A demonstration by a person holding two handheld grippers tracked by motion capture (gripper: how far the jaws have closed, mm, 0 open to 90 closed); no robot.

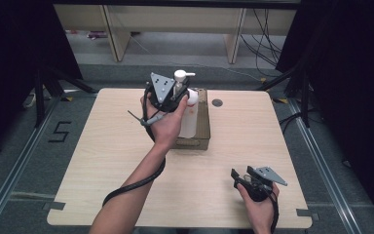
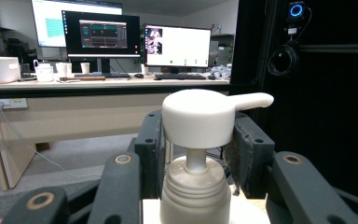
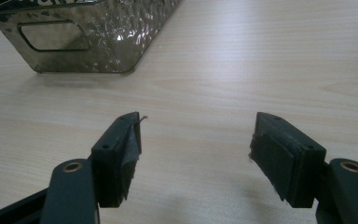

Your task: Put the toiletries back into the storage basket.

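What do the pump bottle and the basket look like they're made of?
Pump bottle: probably plastic, with a matte white pump head and a ribbed off-white collar.
Basket: likely clear smoky-brown plastic, glossy, with a dimpled wall and a cut-out handle; it could be glass.

The left gripper [image 2: 198, 154] stands with its two black jaws on either side of a white pump bottle [image 2: 196, 186], the pads flanking the ribbed collar and stem just below the pump head [image 2: 200, 119]. The nozzle points to the right of the view. Behind stands a wooden desk [image 2: 98, 86] carrying lit monitors [image 2: 100, 35], keyboards and cups.
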